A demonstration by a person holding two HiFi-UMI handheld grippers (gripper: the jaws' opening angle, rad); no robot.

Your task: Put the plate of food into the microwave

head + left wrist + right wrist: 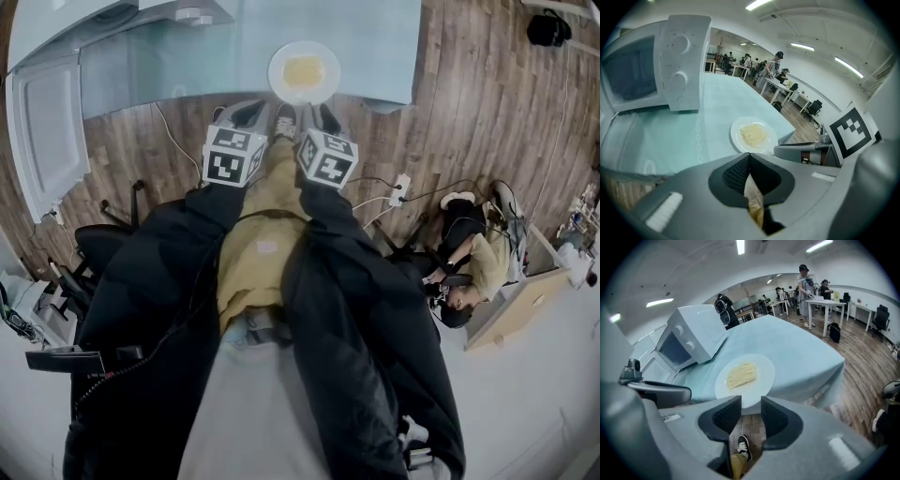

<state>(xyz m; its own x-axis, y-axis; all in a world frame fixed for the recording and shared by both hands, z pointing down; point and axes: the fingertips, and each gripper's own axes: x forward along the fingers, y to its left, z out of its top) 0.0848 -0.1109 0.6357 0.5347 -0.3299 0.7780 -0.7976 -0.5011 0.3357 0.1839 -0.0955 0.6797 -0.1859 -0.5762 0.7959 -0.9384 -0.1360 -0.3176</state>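
**Two grippers poised just short of the plate**

Both grippers are held side by side and tipped downward at the near edge of the pale blue-green table (375, 47). The left gripper (246, 114) has its jaws brought together, tips meeting, with nothing caught between them. The right gripper (315, 116) has its jaws parted with a clear gap. Through that gap I can see only wood floor and the person's shoe (743, 446).

The white plate (281, 86) sits on the table directly ahead of the two grippers, roughly on the line between them. A small heap of pale yellow noodles (304, 71) lies in its middle. From the right gripper's side the near rim of the plate lies just beyond the open jaw tips, and neither gripper touches it. From the left gripper the plate is ahead and a little to the right.

The white microwave (112, 19) stands on the same table, ahead and well to the left of the left gripper (its door looks swung out toward the table's near edge). It stands apart from the plate, with bare tablecloth between them.

Further back, beyond the table, other people stand around white desks.
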